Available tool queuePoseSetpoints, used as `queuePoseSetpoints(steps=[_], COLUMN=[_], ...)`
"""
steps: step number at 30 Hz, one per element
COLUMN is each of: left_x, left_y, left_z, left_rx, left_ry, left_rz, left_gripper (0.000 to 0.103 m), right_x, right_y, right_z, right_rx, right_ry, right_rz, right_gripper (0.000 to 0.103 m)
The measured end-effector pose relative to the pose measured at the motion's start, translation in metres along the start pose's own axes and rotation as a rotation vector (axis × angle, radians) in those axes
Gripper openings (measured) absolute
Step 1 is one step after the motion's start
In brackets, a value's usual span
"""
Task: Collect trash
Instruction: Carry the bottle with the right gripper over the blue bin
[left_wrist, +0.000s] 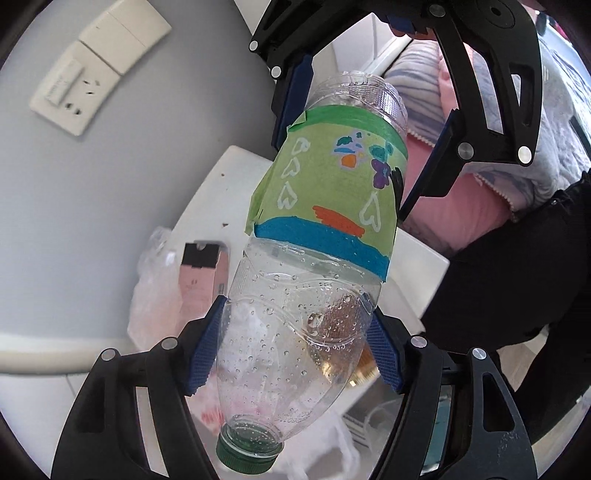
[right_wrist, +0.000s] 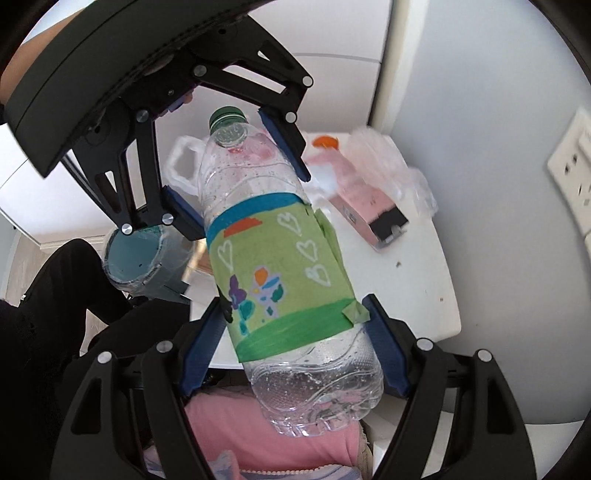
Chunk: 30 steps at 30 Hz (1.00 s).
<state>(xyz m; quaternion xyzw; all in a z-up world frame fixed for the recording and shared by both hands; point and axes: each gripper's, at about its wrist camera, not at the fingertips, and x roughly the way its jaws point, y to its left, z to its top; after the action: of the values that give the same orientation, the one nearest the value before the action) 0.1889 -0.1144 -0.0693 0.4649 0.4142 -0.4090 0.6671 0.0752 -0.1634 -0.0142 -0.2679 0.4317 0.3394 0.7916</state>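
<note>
Left wrist view: one plastic bottle (left_wrist: 310, 266) with a painted label is clamped near its green cap (left_wrist: 248, 448) by the left gripper (left_wrist: 295, 347). It is held up over the white table (left_wrist: 229, 184). One pink carton (left_wrist: 201, 280) is left there.

Right wrist view: the right gripper (right_wrist: 295, 350) is squeezed on the bottle's base end. Next, one bin must be found; none is seen.

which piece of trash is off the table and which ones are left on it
The clear bottle with the green drawn label and green cap, clamped by both the left gripper and right gripper. The pink carton and crumpled plastic bag lie on the white table.
</note>
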Motion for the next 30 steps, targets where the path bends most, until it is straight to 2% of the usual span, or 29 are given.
queuePoseSetpoints(steps=[6,12,18,23,30], left_x=[-0.048,-0.083,-0.101,-0.110,-0.113], left_y=[-0.032,-0.075,-0.118,-0.156,-0.200], left_z=[-0.037,-0.103,-0.171,-0.229,-0.295], left_rx=[-0.099,-0.231,-0.375,-0.498,-0.648], left_ry=[0.002,0.029,0.081,0.118,0.153], left_rz=[0.072,0.121,0.151,0.163,0.164], left_gripper=[0.069,0.069,0.069,0.069,0.069], right_x=[-0.013,0.004,0.033,0.062,0.102], right_y=[0.061,0.122,0.193,0.247,0.310], right_z=[0.032,0.067,0.105,0.125,0.146], right_rx=[-0.130,-0.259,-0.401,-0.510,-0.624], right_ry=[-0.030,-0.040,-0.024,-0.006,0.018], right_rz=[0.004,0.069,0.150,0.215,0.298], right_gripper=[0.072,0.072,0.072,0.072,0.072])
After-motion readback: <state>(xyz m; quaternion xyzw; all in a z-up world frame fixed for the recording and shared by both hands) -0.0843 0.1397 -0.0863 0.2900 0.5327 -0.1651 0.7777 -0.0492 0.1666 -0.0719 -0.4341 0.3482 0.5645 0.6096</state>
